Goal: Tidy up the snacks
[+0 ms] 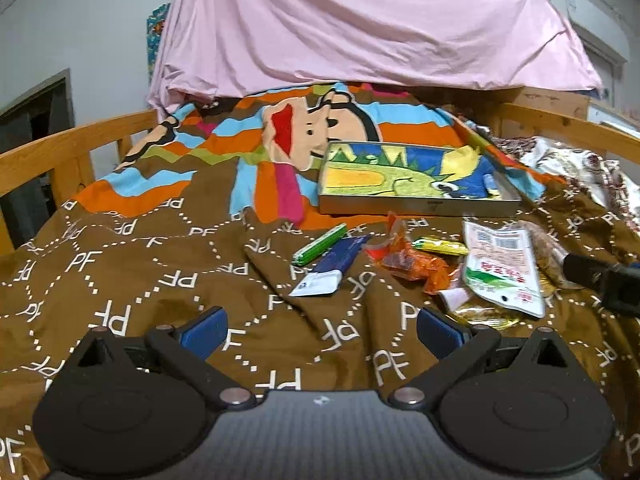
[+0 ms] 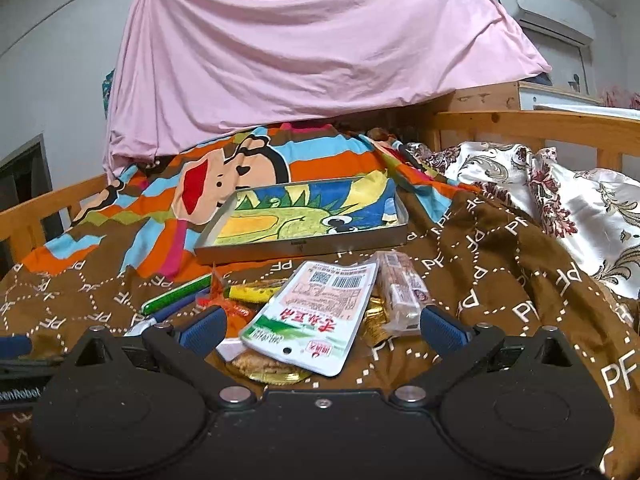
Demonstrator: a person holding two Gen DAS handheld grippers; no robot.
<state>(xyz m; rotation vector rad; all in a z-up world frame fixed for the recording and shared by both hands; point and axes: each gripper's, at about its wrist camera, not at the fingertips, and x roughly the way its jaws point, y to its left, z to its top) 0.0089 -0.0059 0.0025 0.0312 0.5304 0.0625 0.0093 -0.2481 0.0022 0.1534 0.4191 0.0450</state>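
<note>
Brown quilt [image 1: 140, 280] beneath the left gripper [image 1: 322, 330], jaws apart and empty; ahead-right, green stick [image 1: 319, 245], blue packet [image 1: 334, 266], orange wrapper [image 1: 412, 264], white pouch [image 2: 316, 312] between the right gripper's [image 2: 322, 330] parted jaws, possibly untouched; metal tray [image 2: 304, 246] beyond.

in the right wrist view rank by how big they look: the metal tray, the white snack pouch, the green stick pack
1. metal tray, largest, though farthest away.
2. white snack pouch, nearest the camera, which inflates it.
3. green stick pack, clearly smallest.
</note>
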